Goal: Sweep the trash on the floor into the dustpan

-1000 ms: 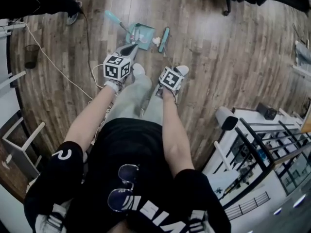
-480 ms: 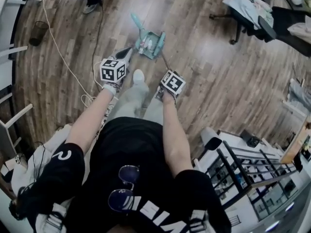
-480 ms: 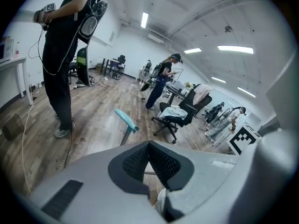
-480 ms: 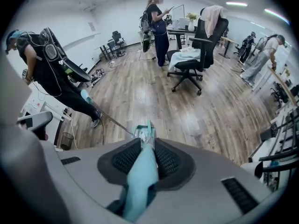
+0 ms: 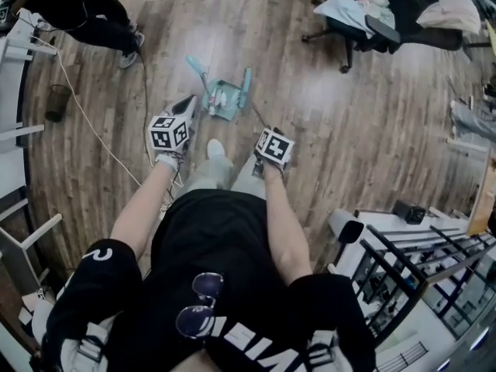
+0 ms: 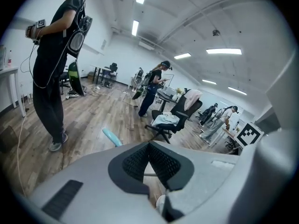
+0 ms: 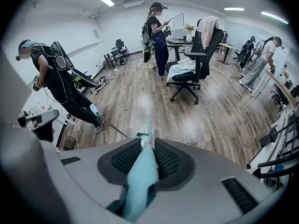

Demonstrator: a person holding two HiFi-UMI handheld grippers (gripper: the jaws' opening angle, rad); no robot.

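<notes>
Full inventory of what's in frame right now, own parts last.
teal long-handled dustpan: 1, teal, on the wooden floor ahead of the feet
white trash bits: a few, white, inside the dustpan
teal broom: 1, teal, head against the dustpan's right side
black office chair: 1, black, top right, draped with clothes
black mesh bin: 1, black, far left
white cable: 1, white, trailing across the floor at left
bystander in black: 1, top left
white metal rack: 1, white, bottom right
left gripper: 1, grey, fingers closed on the dustpan's thin rod
right gripper: 1, grey, fingers closed on the broom handle
</notes>
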